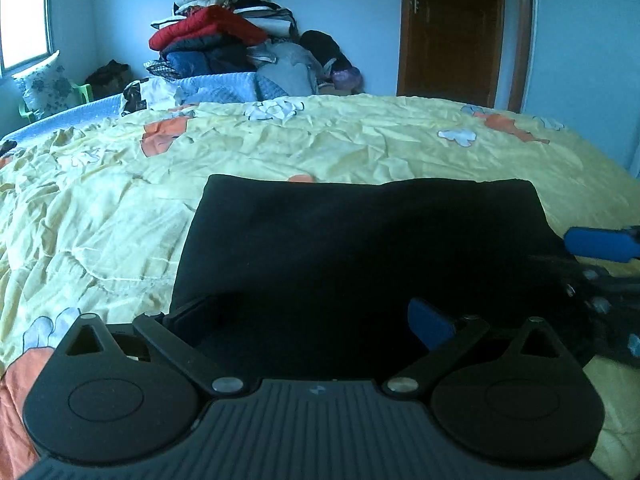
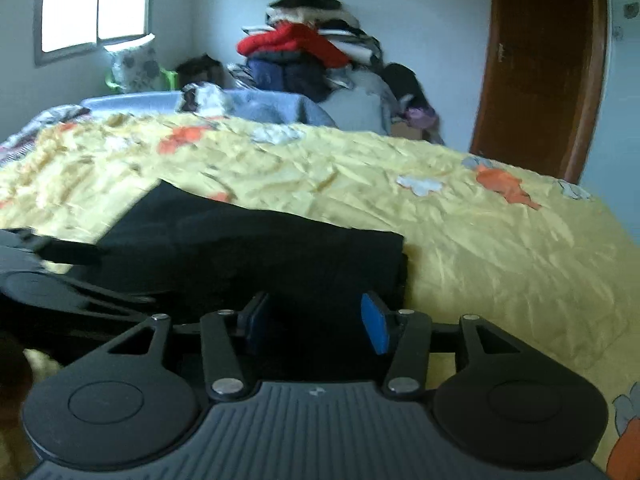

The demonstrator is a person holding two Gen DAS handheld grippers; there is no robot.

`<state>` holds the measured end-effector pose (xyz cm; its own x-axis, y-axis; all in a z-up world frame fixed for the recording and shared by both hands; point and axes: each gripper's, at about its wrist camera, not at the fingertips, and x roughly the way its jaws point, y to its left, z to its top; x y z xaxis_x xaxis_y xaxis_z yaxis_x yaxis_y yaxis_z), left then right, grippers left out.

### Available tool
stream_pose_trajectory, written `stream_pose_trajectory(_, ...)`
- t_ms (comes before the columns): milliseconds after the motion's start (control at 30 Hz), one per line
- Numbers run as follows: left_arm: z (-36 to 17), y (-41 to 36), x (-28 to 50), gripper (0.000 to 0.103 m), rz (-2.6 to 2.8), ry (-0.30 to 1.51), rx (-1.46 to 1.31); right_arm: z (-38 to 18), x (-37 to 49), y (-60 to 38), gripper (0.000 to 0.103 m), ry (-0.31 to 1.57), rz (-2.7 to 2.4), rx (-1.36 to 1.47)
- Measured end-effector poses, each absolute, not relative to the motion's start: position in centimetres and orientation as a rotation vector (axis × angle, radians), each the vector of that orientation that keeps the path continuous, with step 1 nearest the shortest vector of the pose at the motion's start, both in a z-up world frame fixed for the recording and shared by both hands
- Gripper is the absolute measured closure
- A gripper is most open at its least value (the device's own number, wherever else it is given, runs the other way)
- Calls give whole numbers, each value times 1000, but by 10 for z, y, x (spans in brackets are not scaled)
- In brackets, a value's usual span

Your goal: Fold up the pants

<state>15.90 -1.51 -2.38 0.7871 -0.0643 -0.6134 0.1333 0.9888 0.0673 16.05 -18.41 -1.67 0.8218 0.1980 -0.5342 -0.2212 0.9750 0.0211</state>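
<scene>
Where it lies: folded into a dark rectangle, the pants sit flat on the bed, at its near edge.
Left gripper: spread wide over the near end of the pants, one black finger to the left, one blue pad to the right; cloth lies between them, the pads not pressing on it.
Right gripper: parted about halfway, blue pads either side of the pants' near right corner; whether they touch the cloth cannot be told.
Surface: a crumpled yellow quilt with orange and white flower patches covers the bed.
Room: pale walls, a brown door beyond the bed's far right corner, a window at far left, a tall pile of clothes with a red garment behind the far edge.
Left view only: the right gripper's blue pad at the pants' right edge; the whole outline of the pants.
Right view only: the left gripper's black body over the pants' left side; the pants' stacked right edge; this view is somewhat blurred.
</scene>
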Motion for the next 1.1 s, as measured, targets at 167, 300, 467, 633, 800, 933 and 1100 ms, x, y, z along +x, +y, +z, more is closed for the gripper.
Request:
stream_pose_trajectory(167,-26,-17,154,0,-90,635,108,-32,161,-174,54,607,230,-61)
stream_pose_trajectory(300,-31,-18,148,0,-82,597,111,-33,158,-171,52,594,217,-59)
stream_pose_trajectory(467,-32,-17,147,0,-81,585,105,-38,156,-171,50,573,206,-64)
stream_pose_trajectory(633,-33,-14,147,0,-84,584,96,-43,152,-171,45,545,190,-59)
stream_pose_trajectory(800,-33,-13,147,0,-86,585,89,-45,151,-173,38,529,173,-50)
stream_pose_trajectory(933,-33,-13,146,0,-83,586,83,-45,152,-173,33,530,158,-46)
stream_pose_trajectory(1100,-33,-11,146,0,-83,588,67,-49,162,-189,2,591,113,48)
